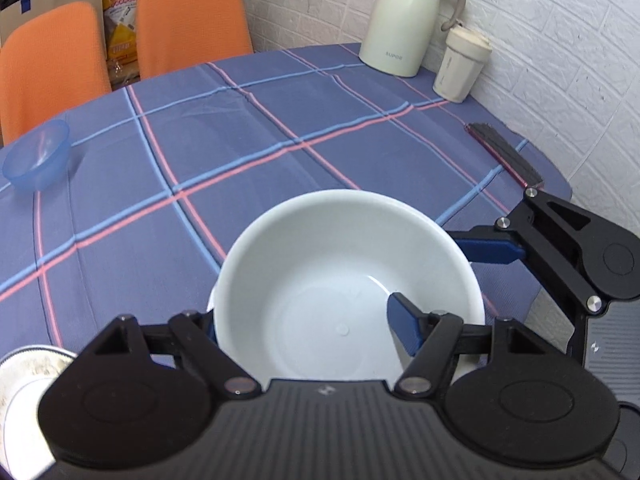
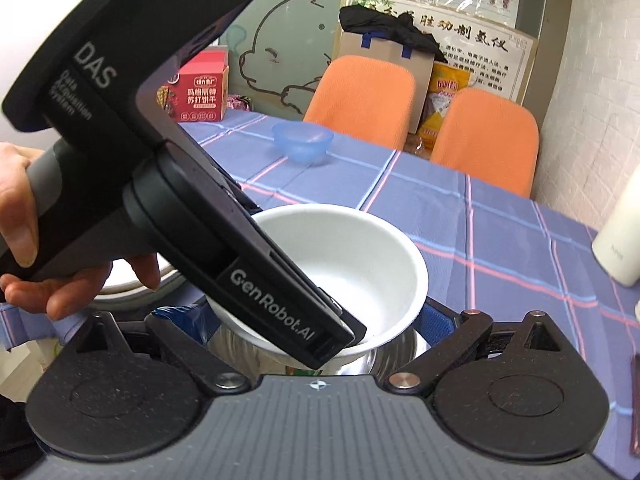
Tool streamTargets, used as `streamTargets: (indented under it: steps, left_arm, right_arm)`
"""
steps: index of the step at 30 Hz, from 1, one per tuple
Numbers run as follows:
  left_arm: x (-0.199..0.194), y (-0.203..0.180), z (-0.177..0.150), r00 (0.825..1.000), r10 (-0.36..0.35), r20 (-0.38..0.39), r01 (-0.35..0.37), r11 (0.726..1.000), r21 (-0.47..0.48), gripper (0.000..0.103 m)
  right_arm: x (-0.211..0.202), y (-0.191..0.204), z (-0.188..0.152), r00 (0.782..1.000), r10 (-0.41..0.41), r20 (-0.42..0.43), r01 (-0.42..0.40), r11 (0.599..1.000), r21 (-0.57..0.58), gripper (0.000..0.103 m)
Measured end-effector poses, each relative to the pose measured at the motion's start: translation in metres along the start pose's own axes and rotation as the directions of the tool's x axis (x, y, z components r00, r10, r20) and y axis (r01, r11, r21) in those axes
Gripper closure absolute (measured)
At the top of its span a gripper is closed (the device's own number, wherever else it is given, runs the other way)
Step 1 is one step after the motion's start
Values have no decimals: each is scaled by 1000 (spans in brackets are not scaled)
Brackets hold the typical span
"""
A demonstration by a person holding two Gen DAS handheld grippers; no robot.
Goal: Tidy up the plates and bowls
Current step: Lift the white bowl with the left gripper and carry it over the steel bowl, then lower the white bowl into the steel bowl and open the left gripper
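Note:
A white bowl sits near the table's front edge on the checked cloth. My left gripper is open and straddles its near wall, with one blue finger inside the bowl and the other outside on the left. In the right wrist view the white bowl rests in a shiny steel bowl. My right gripper is open, its fingers on either side of the steel bowl. A small blue translucent bowl stands at the far left. A steel dish lies at the lower left.
A cream jug and a lidded cup stand by the brick wall. A flat dark-red thing lies at the right edge. Two orange chairs stand behind the table. A person's hand holds the left gripper's handle.

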State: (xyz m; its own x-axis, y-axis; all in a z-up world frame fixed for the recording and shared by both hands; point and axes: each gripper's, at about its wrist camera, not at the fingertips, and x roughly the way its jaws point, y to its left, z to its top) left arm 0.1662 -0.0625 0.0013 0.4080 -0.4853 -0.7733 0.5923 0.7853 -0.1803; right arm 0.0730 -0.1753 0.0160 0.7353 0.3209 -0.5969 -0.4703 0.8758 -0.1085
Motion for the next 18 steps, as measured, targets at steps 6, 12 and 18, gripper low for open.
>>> streamTargets:
  steps: [6, 12, 18]
  left_arm:
    - [16, 1, -2, 999, 27, -31, -27, 1000, 5, 32]
    - [13, 3, -5, 999, 19, -44, -19, 1000, 1, 30]
    - [-14, 9, -10, 1000, -3, -4, 3, 1000, -4, 30]
  right_arm:
    - [13, -3, -7, 999, -8, -43, 8, 1000, 12, 17]
    - [9, -14, -17, 998, -6, -61, 10, 997, 71, 17]
    - [-22, -21, -37, 997, 35, -73, -24, 988, 152, 17]
